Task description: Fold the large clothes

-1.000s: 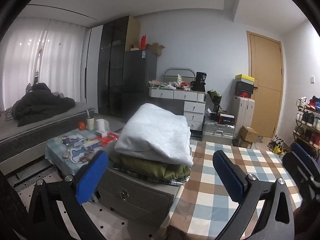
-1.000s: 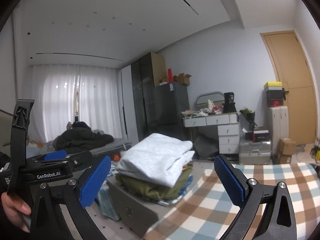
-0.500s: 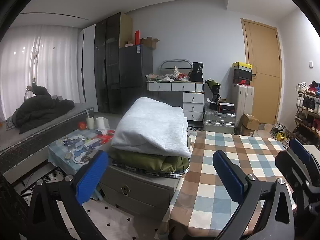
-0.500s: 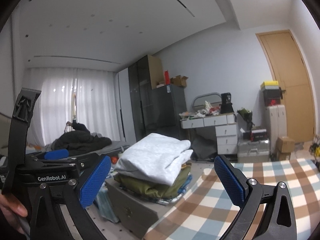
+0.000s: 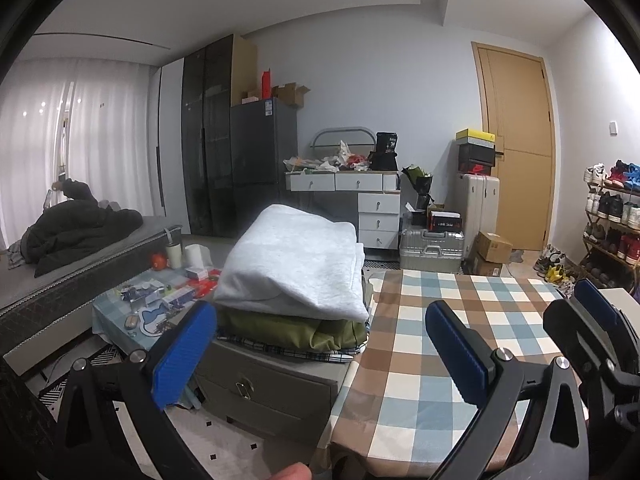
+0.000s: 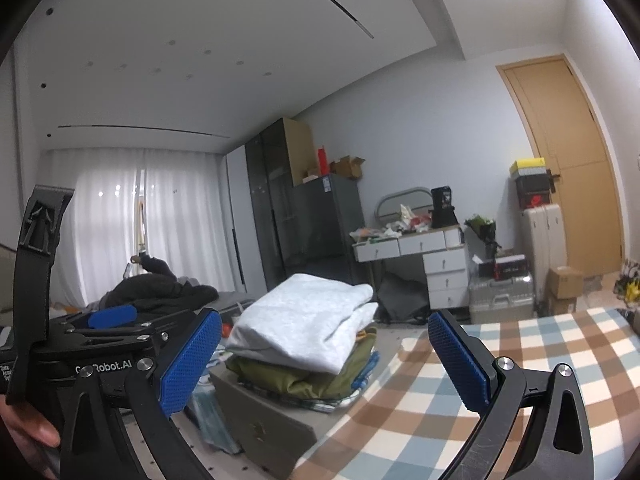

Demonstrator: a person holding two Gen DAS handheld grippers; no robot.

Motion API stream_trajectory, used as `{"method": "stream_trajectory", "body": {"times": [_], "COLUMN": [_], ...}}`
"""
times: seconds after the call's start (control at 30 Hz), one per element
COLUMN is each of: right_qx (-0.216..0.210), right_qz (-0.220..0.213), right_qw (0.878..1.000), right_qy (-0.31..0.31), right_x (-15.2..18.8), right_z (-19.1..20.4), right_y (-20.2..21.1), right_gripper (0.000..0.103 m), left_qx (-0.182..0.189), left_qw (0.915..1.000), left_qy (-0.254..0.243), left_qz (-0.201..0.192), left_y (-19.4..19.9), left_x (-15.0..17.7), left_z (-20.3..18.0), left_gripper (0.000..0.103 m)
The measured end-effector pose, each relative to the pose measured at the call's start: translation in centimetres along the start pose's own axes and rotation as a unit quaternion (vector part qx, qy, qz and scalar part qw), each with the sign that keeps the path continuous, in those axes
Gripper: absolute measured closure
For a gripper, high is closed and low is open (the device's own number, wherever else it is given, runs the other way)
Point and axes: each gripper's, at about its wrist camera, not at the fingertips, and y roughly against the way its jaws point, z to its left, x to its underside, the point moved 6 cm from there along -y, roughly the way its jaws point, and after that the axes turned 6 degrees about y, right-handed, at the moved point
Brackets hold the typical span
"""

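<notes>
A: Left wrist view: what surrounds the grey drawer chest [image 5: 264, 384]?

B: A bench with a checked cloth [image 5: 448, 344] touches its right side; a low table of clutter [image 5: 152, 300] stands to its left, a bed [image 5: 80, 256] further left.

A: And the folded clothes [image 5: 296, 268]?

B: Stacked on the chest: a pale grey garment over an olive one [image 5: 296, 330].

A: The hand-held grippers?

B: The left hand-held gripper [image 5: 320, 354] is spread wide and empty, just in front of the chest. The right hand-held gripper [image 6: 324, 364] is also wide apart, holding nothing, nearer than the stack.
</notes>
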Motion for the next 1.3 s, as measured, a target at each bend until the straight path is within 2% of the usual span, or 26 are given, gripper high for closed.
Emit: {"method": "stream_trajectory", "body": {"times": [0.33, 0.7, 1.3], "right_qx": [0.005, 0.013, 0.017], "right_qz": [-0.006, -0.019, -0.019], "right_qw": [1.0, 1.0, 1.0], "right_qy": [0.006, 0.001, -0.01], "right_x": [-0.4, -0.6, -0.8], "right_z": [0.5, 0.3, 0.1], "right_y": [0.7, 1.3, 1.8], "right_gripper": [0.0, 0.0, 0.0], "left_qx": [0.01, 0.004, 0.013], "left_qw": [0.9999, 0.9999, 0.9997], "left_qy": [0.003, -0.01, -0.015], "left_qz": [0.013, 0.01, 0.011], "left_y": [-0.4, -0.5, -0.5], "left_x": [0.0, -0.1, -0.3], "left_z": [-0.2, -0.2, -0.9], "left_gripper": [0.001, 0.001, 0.001]}}
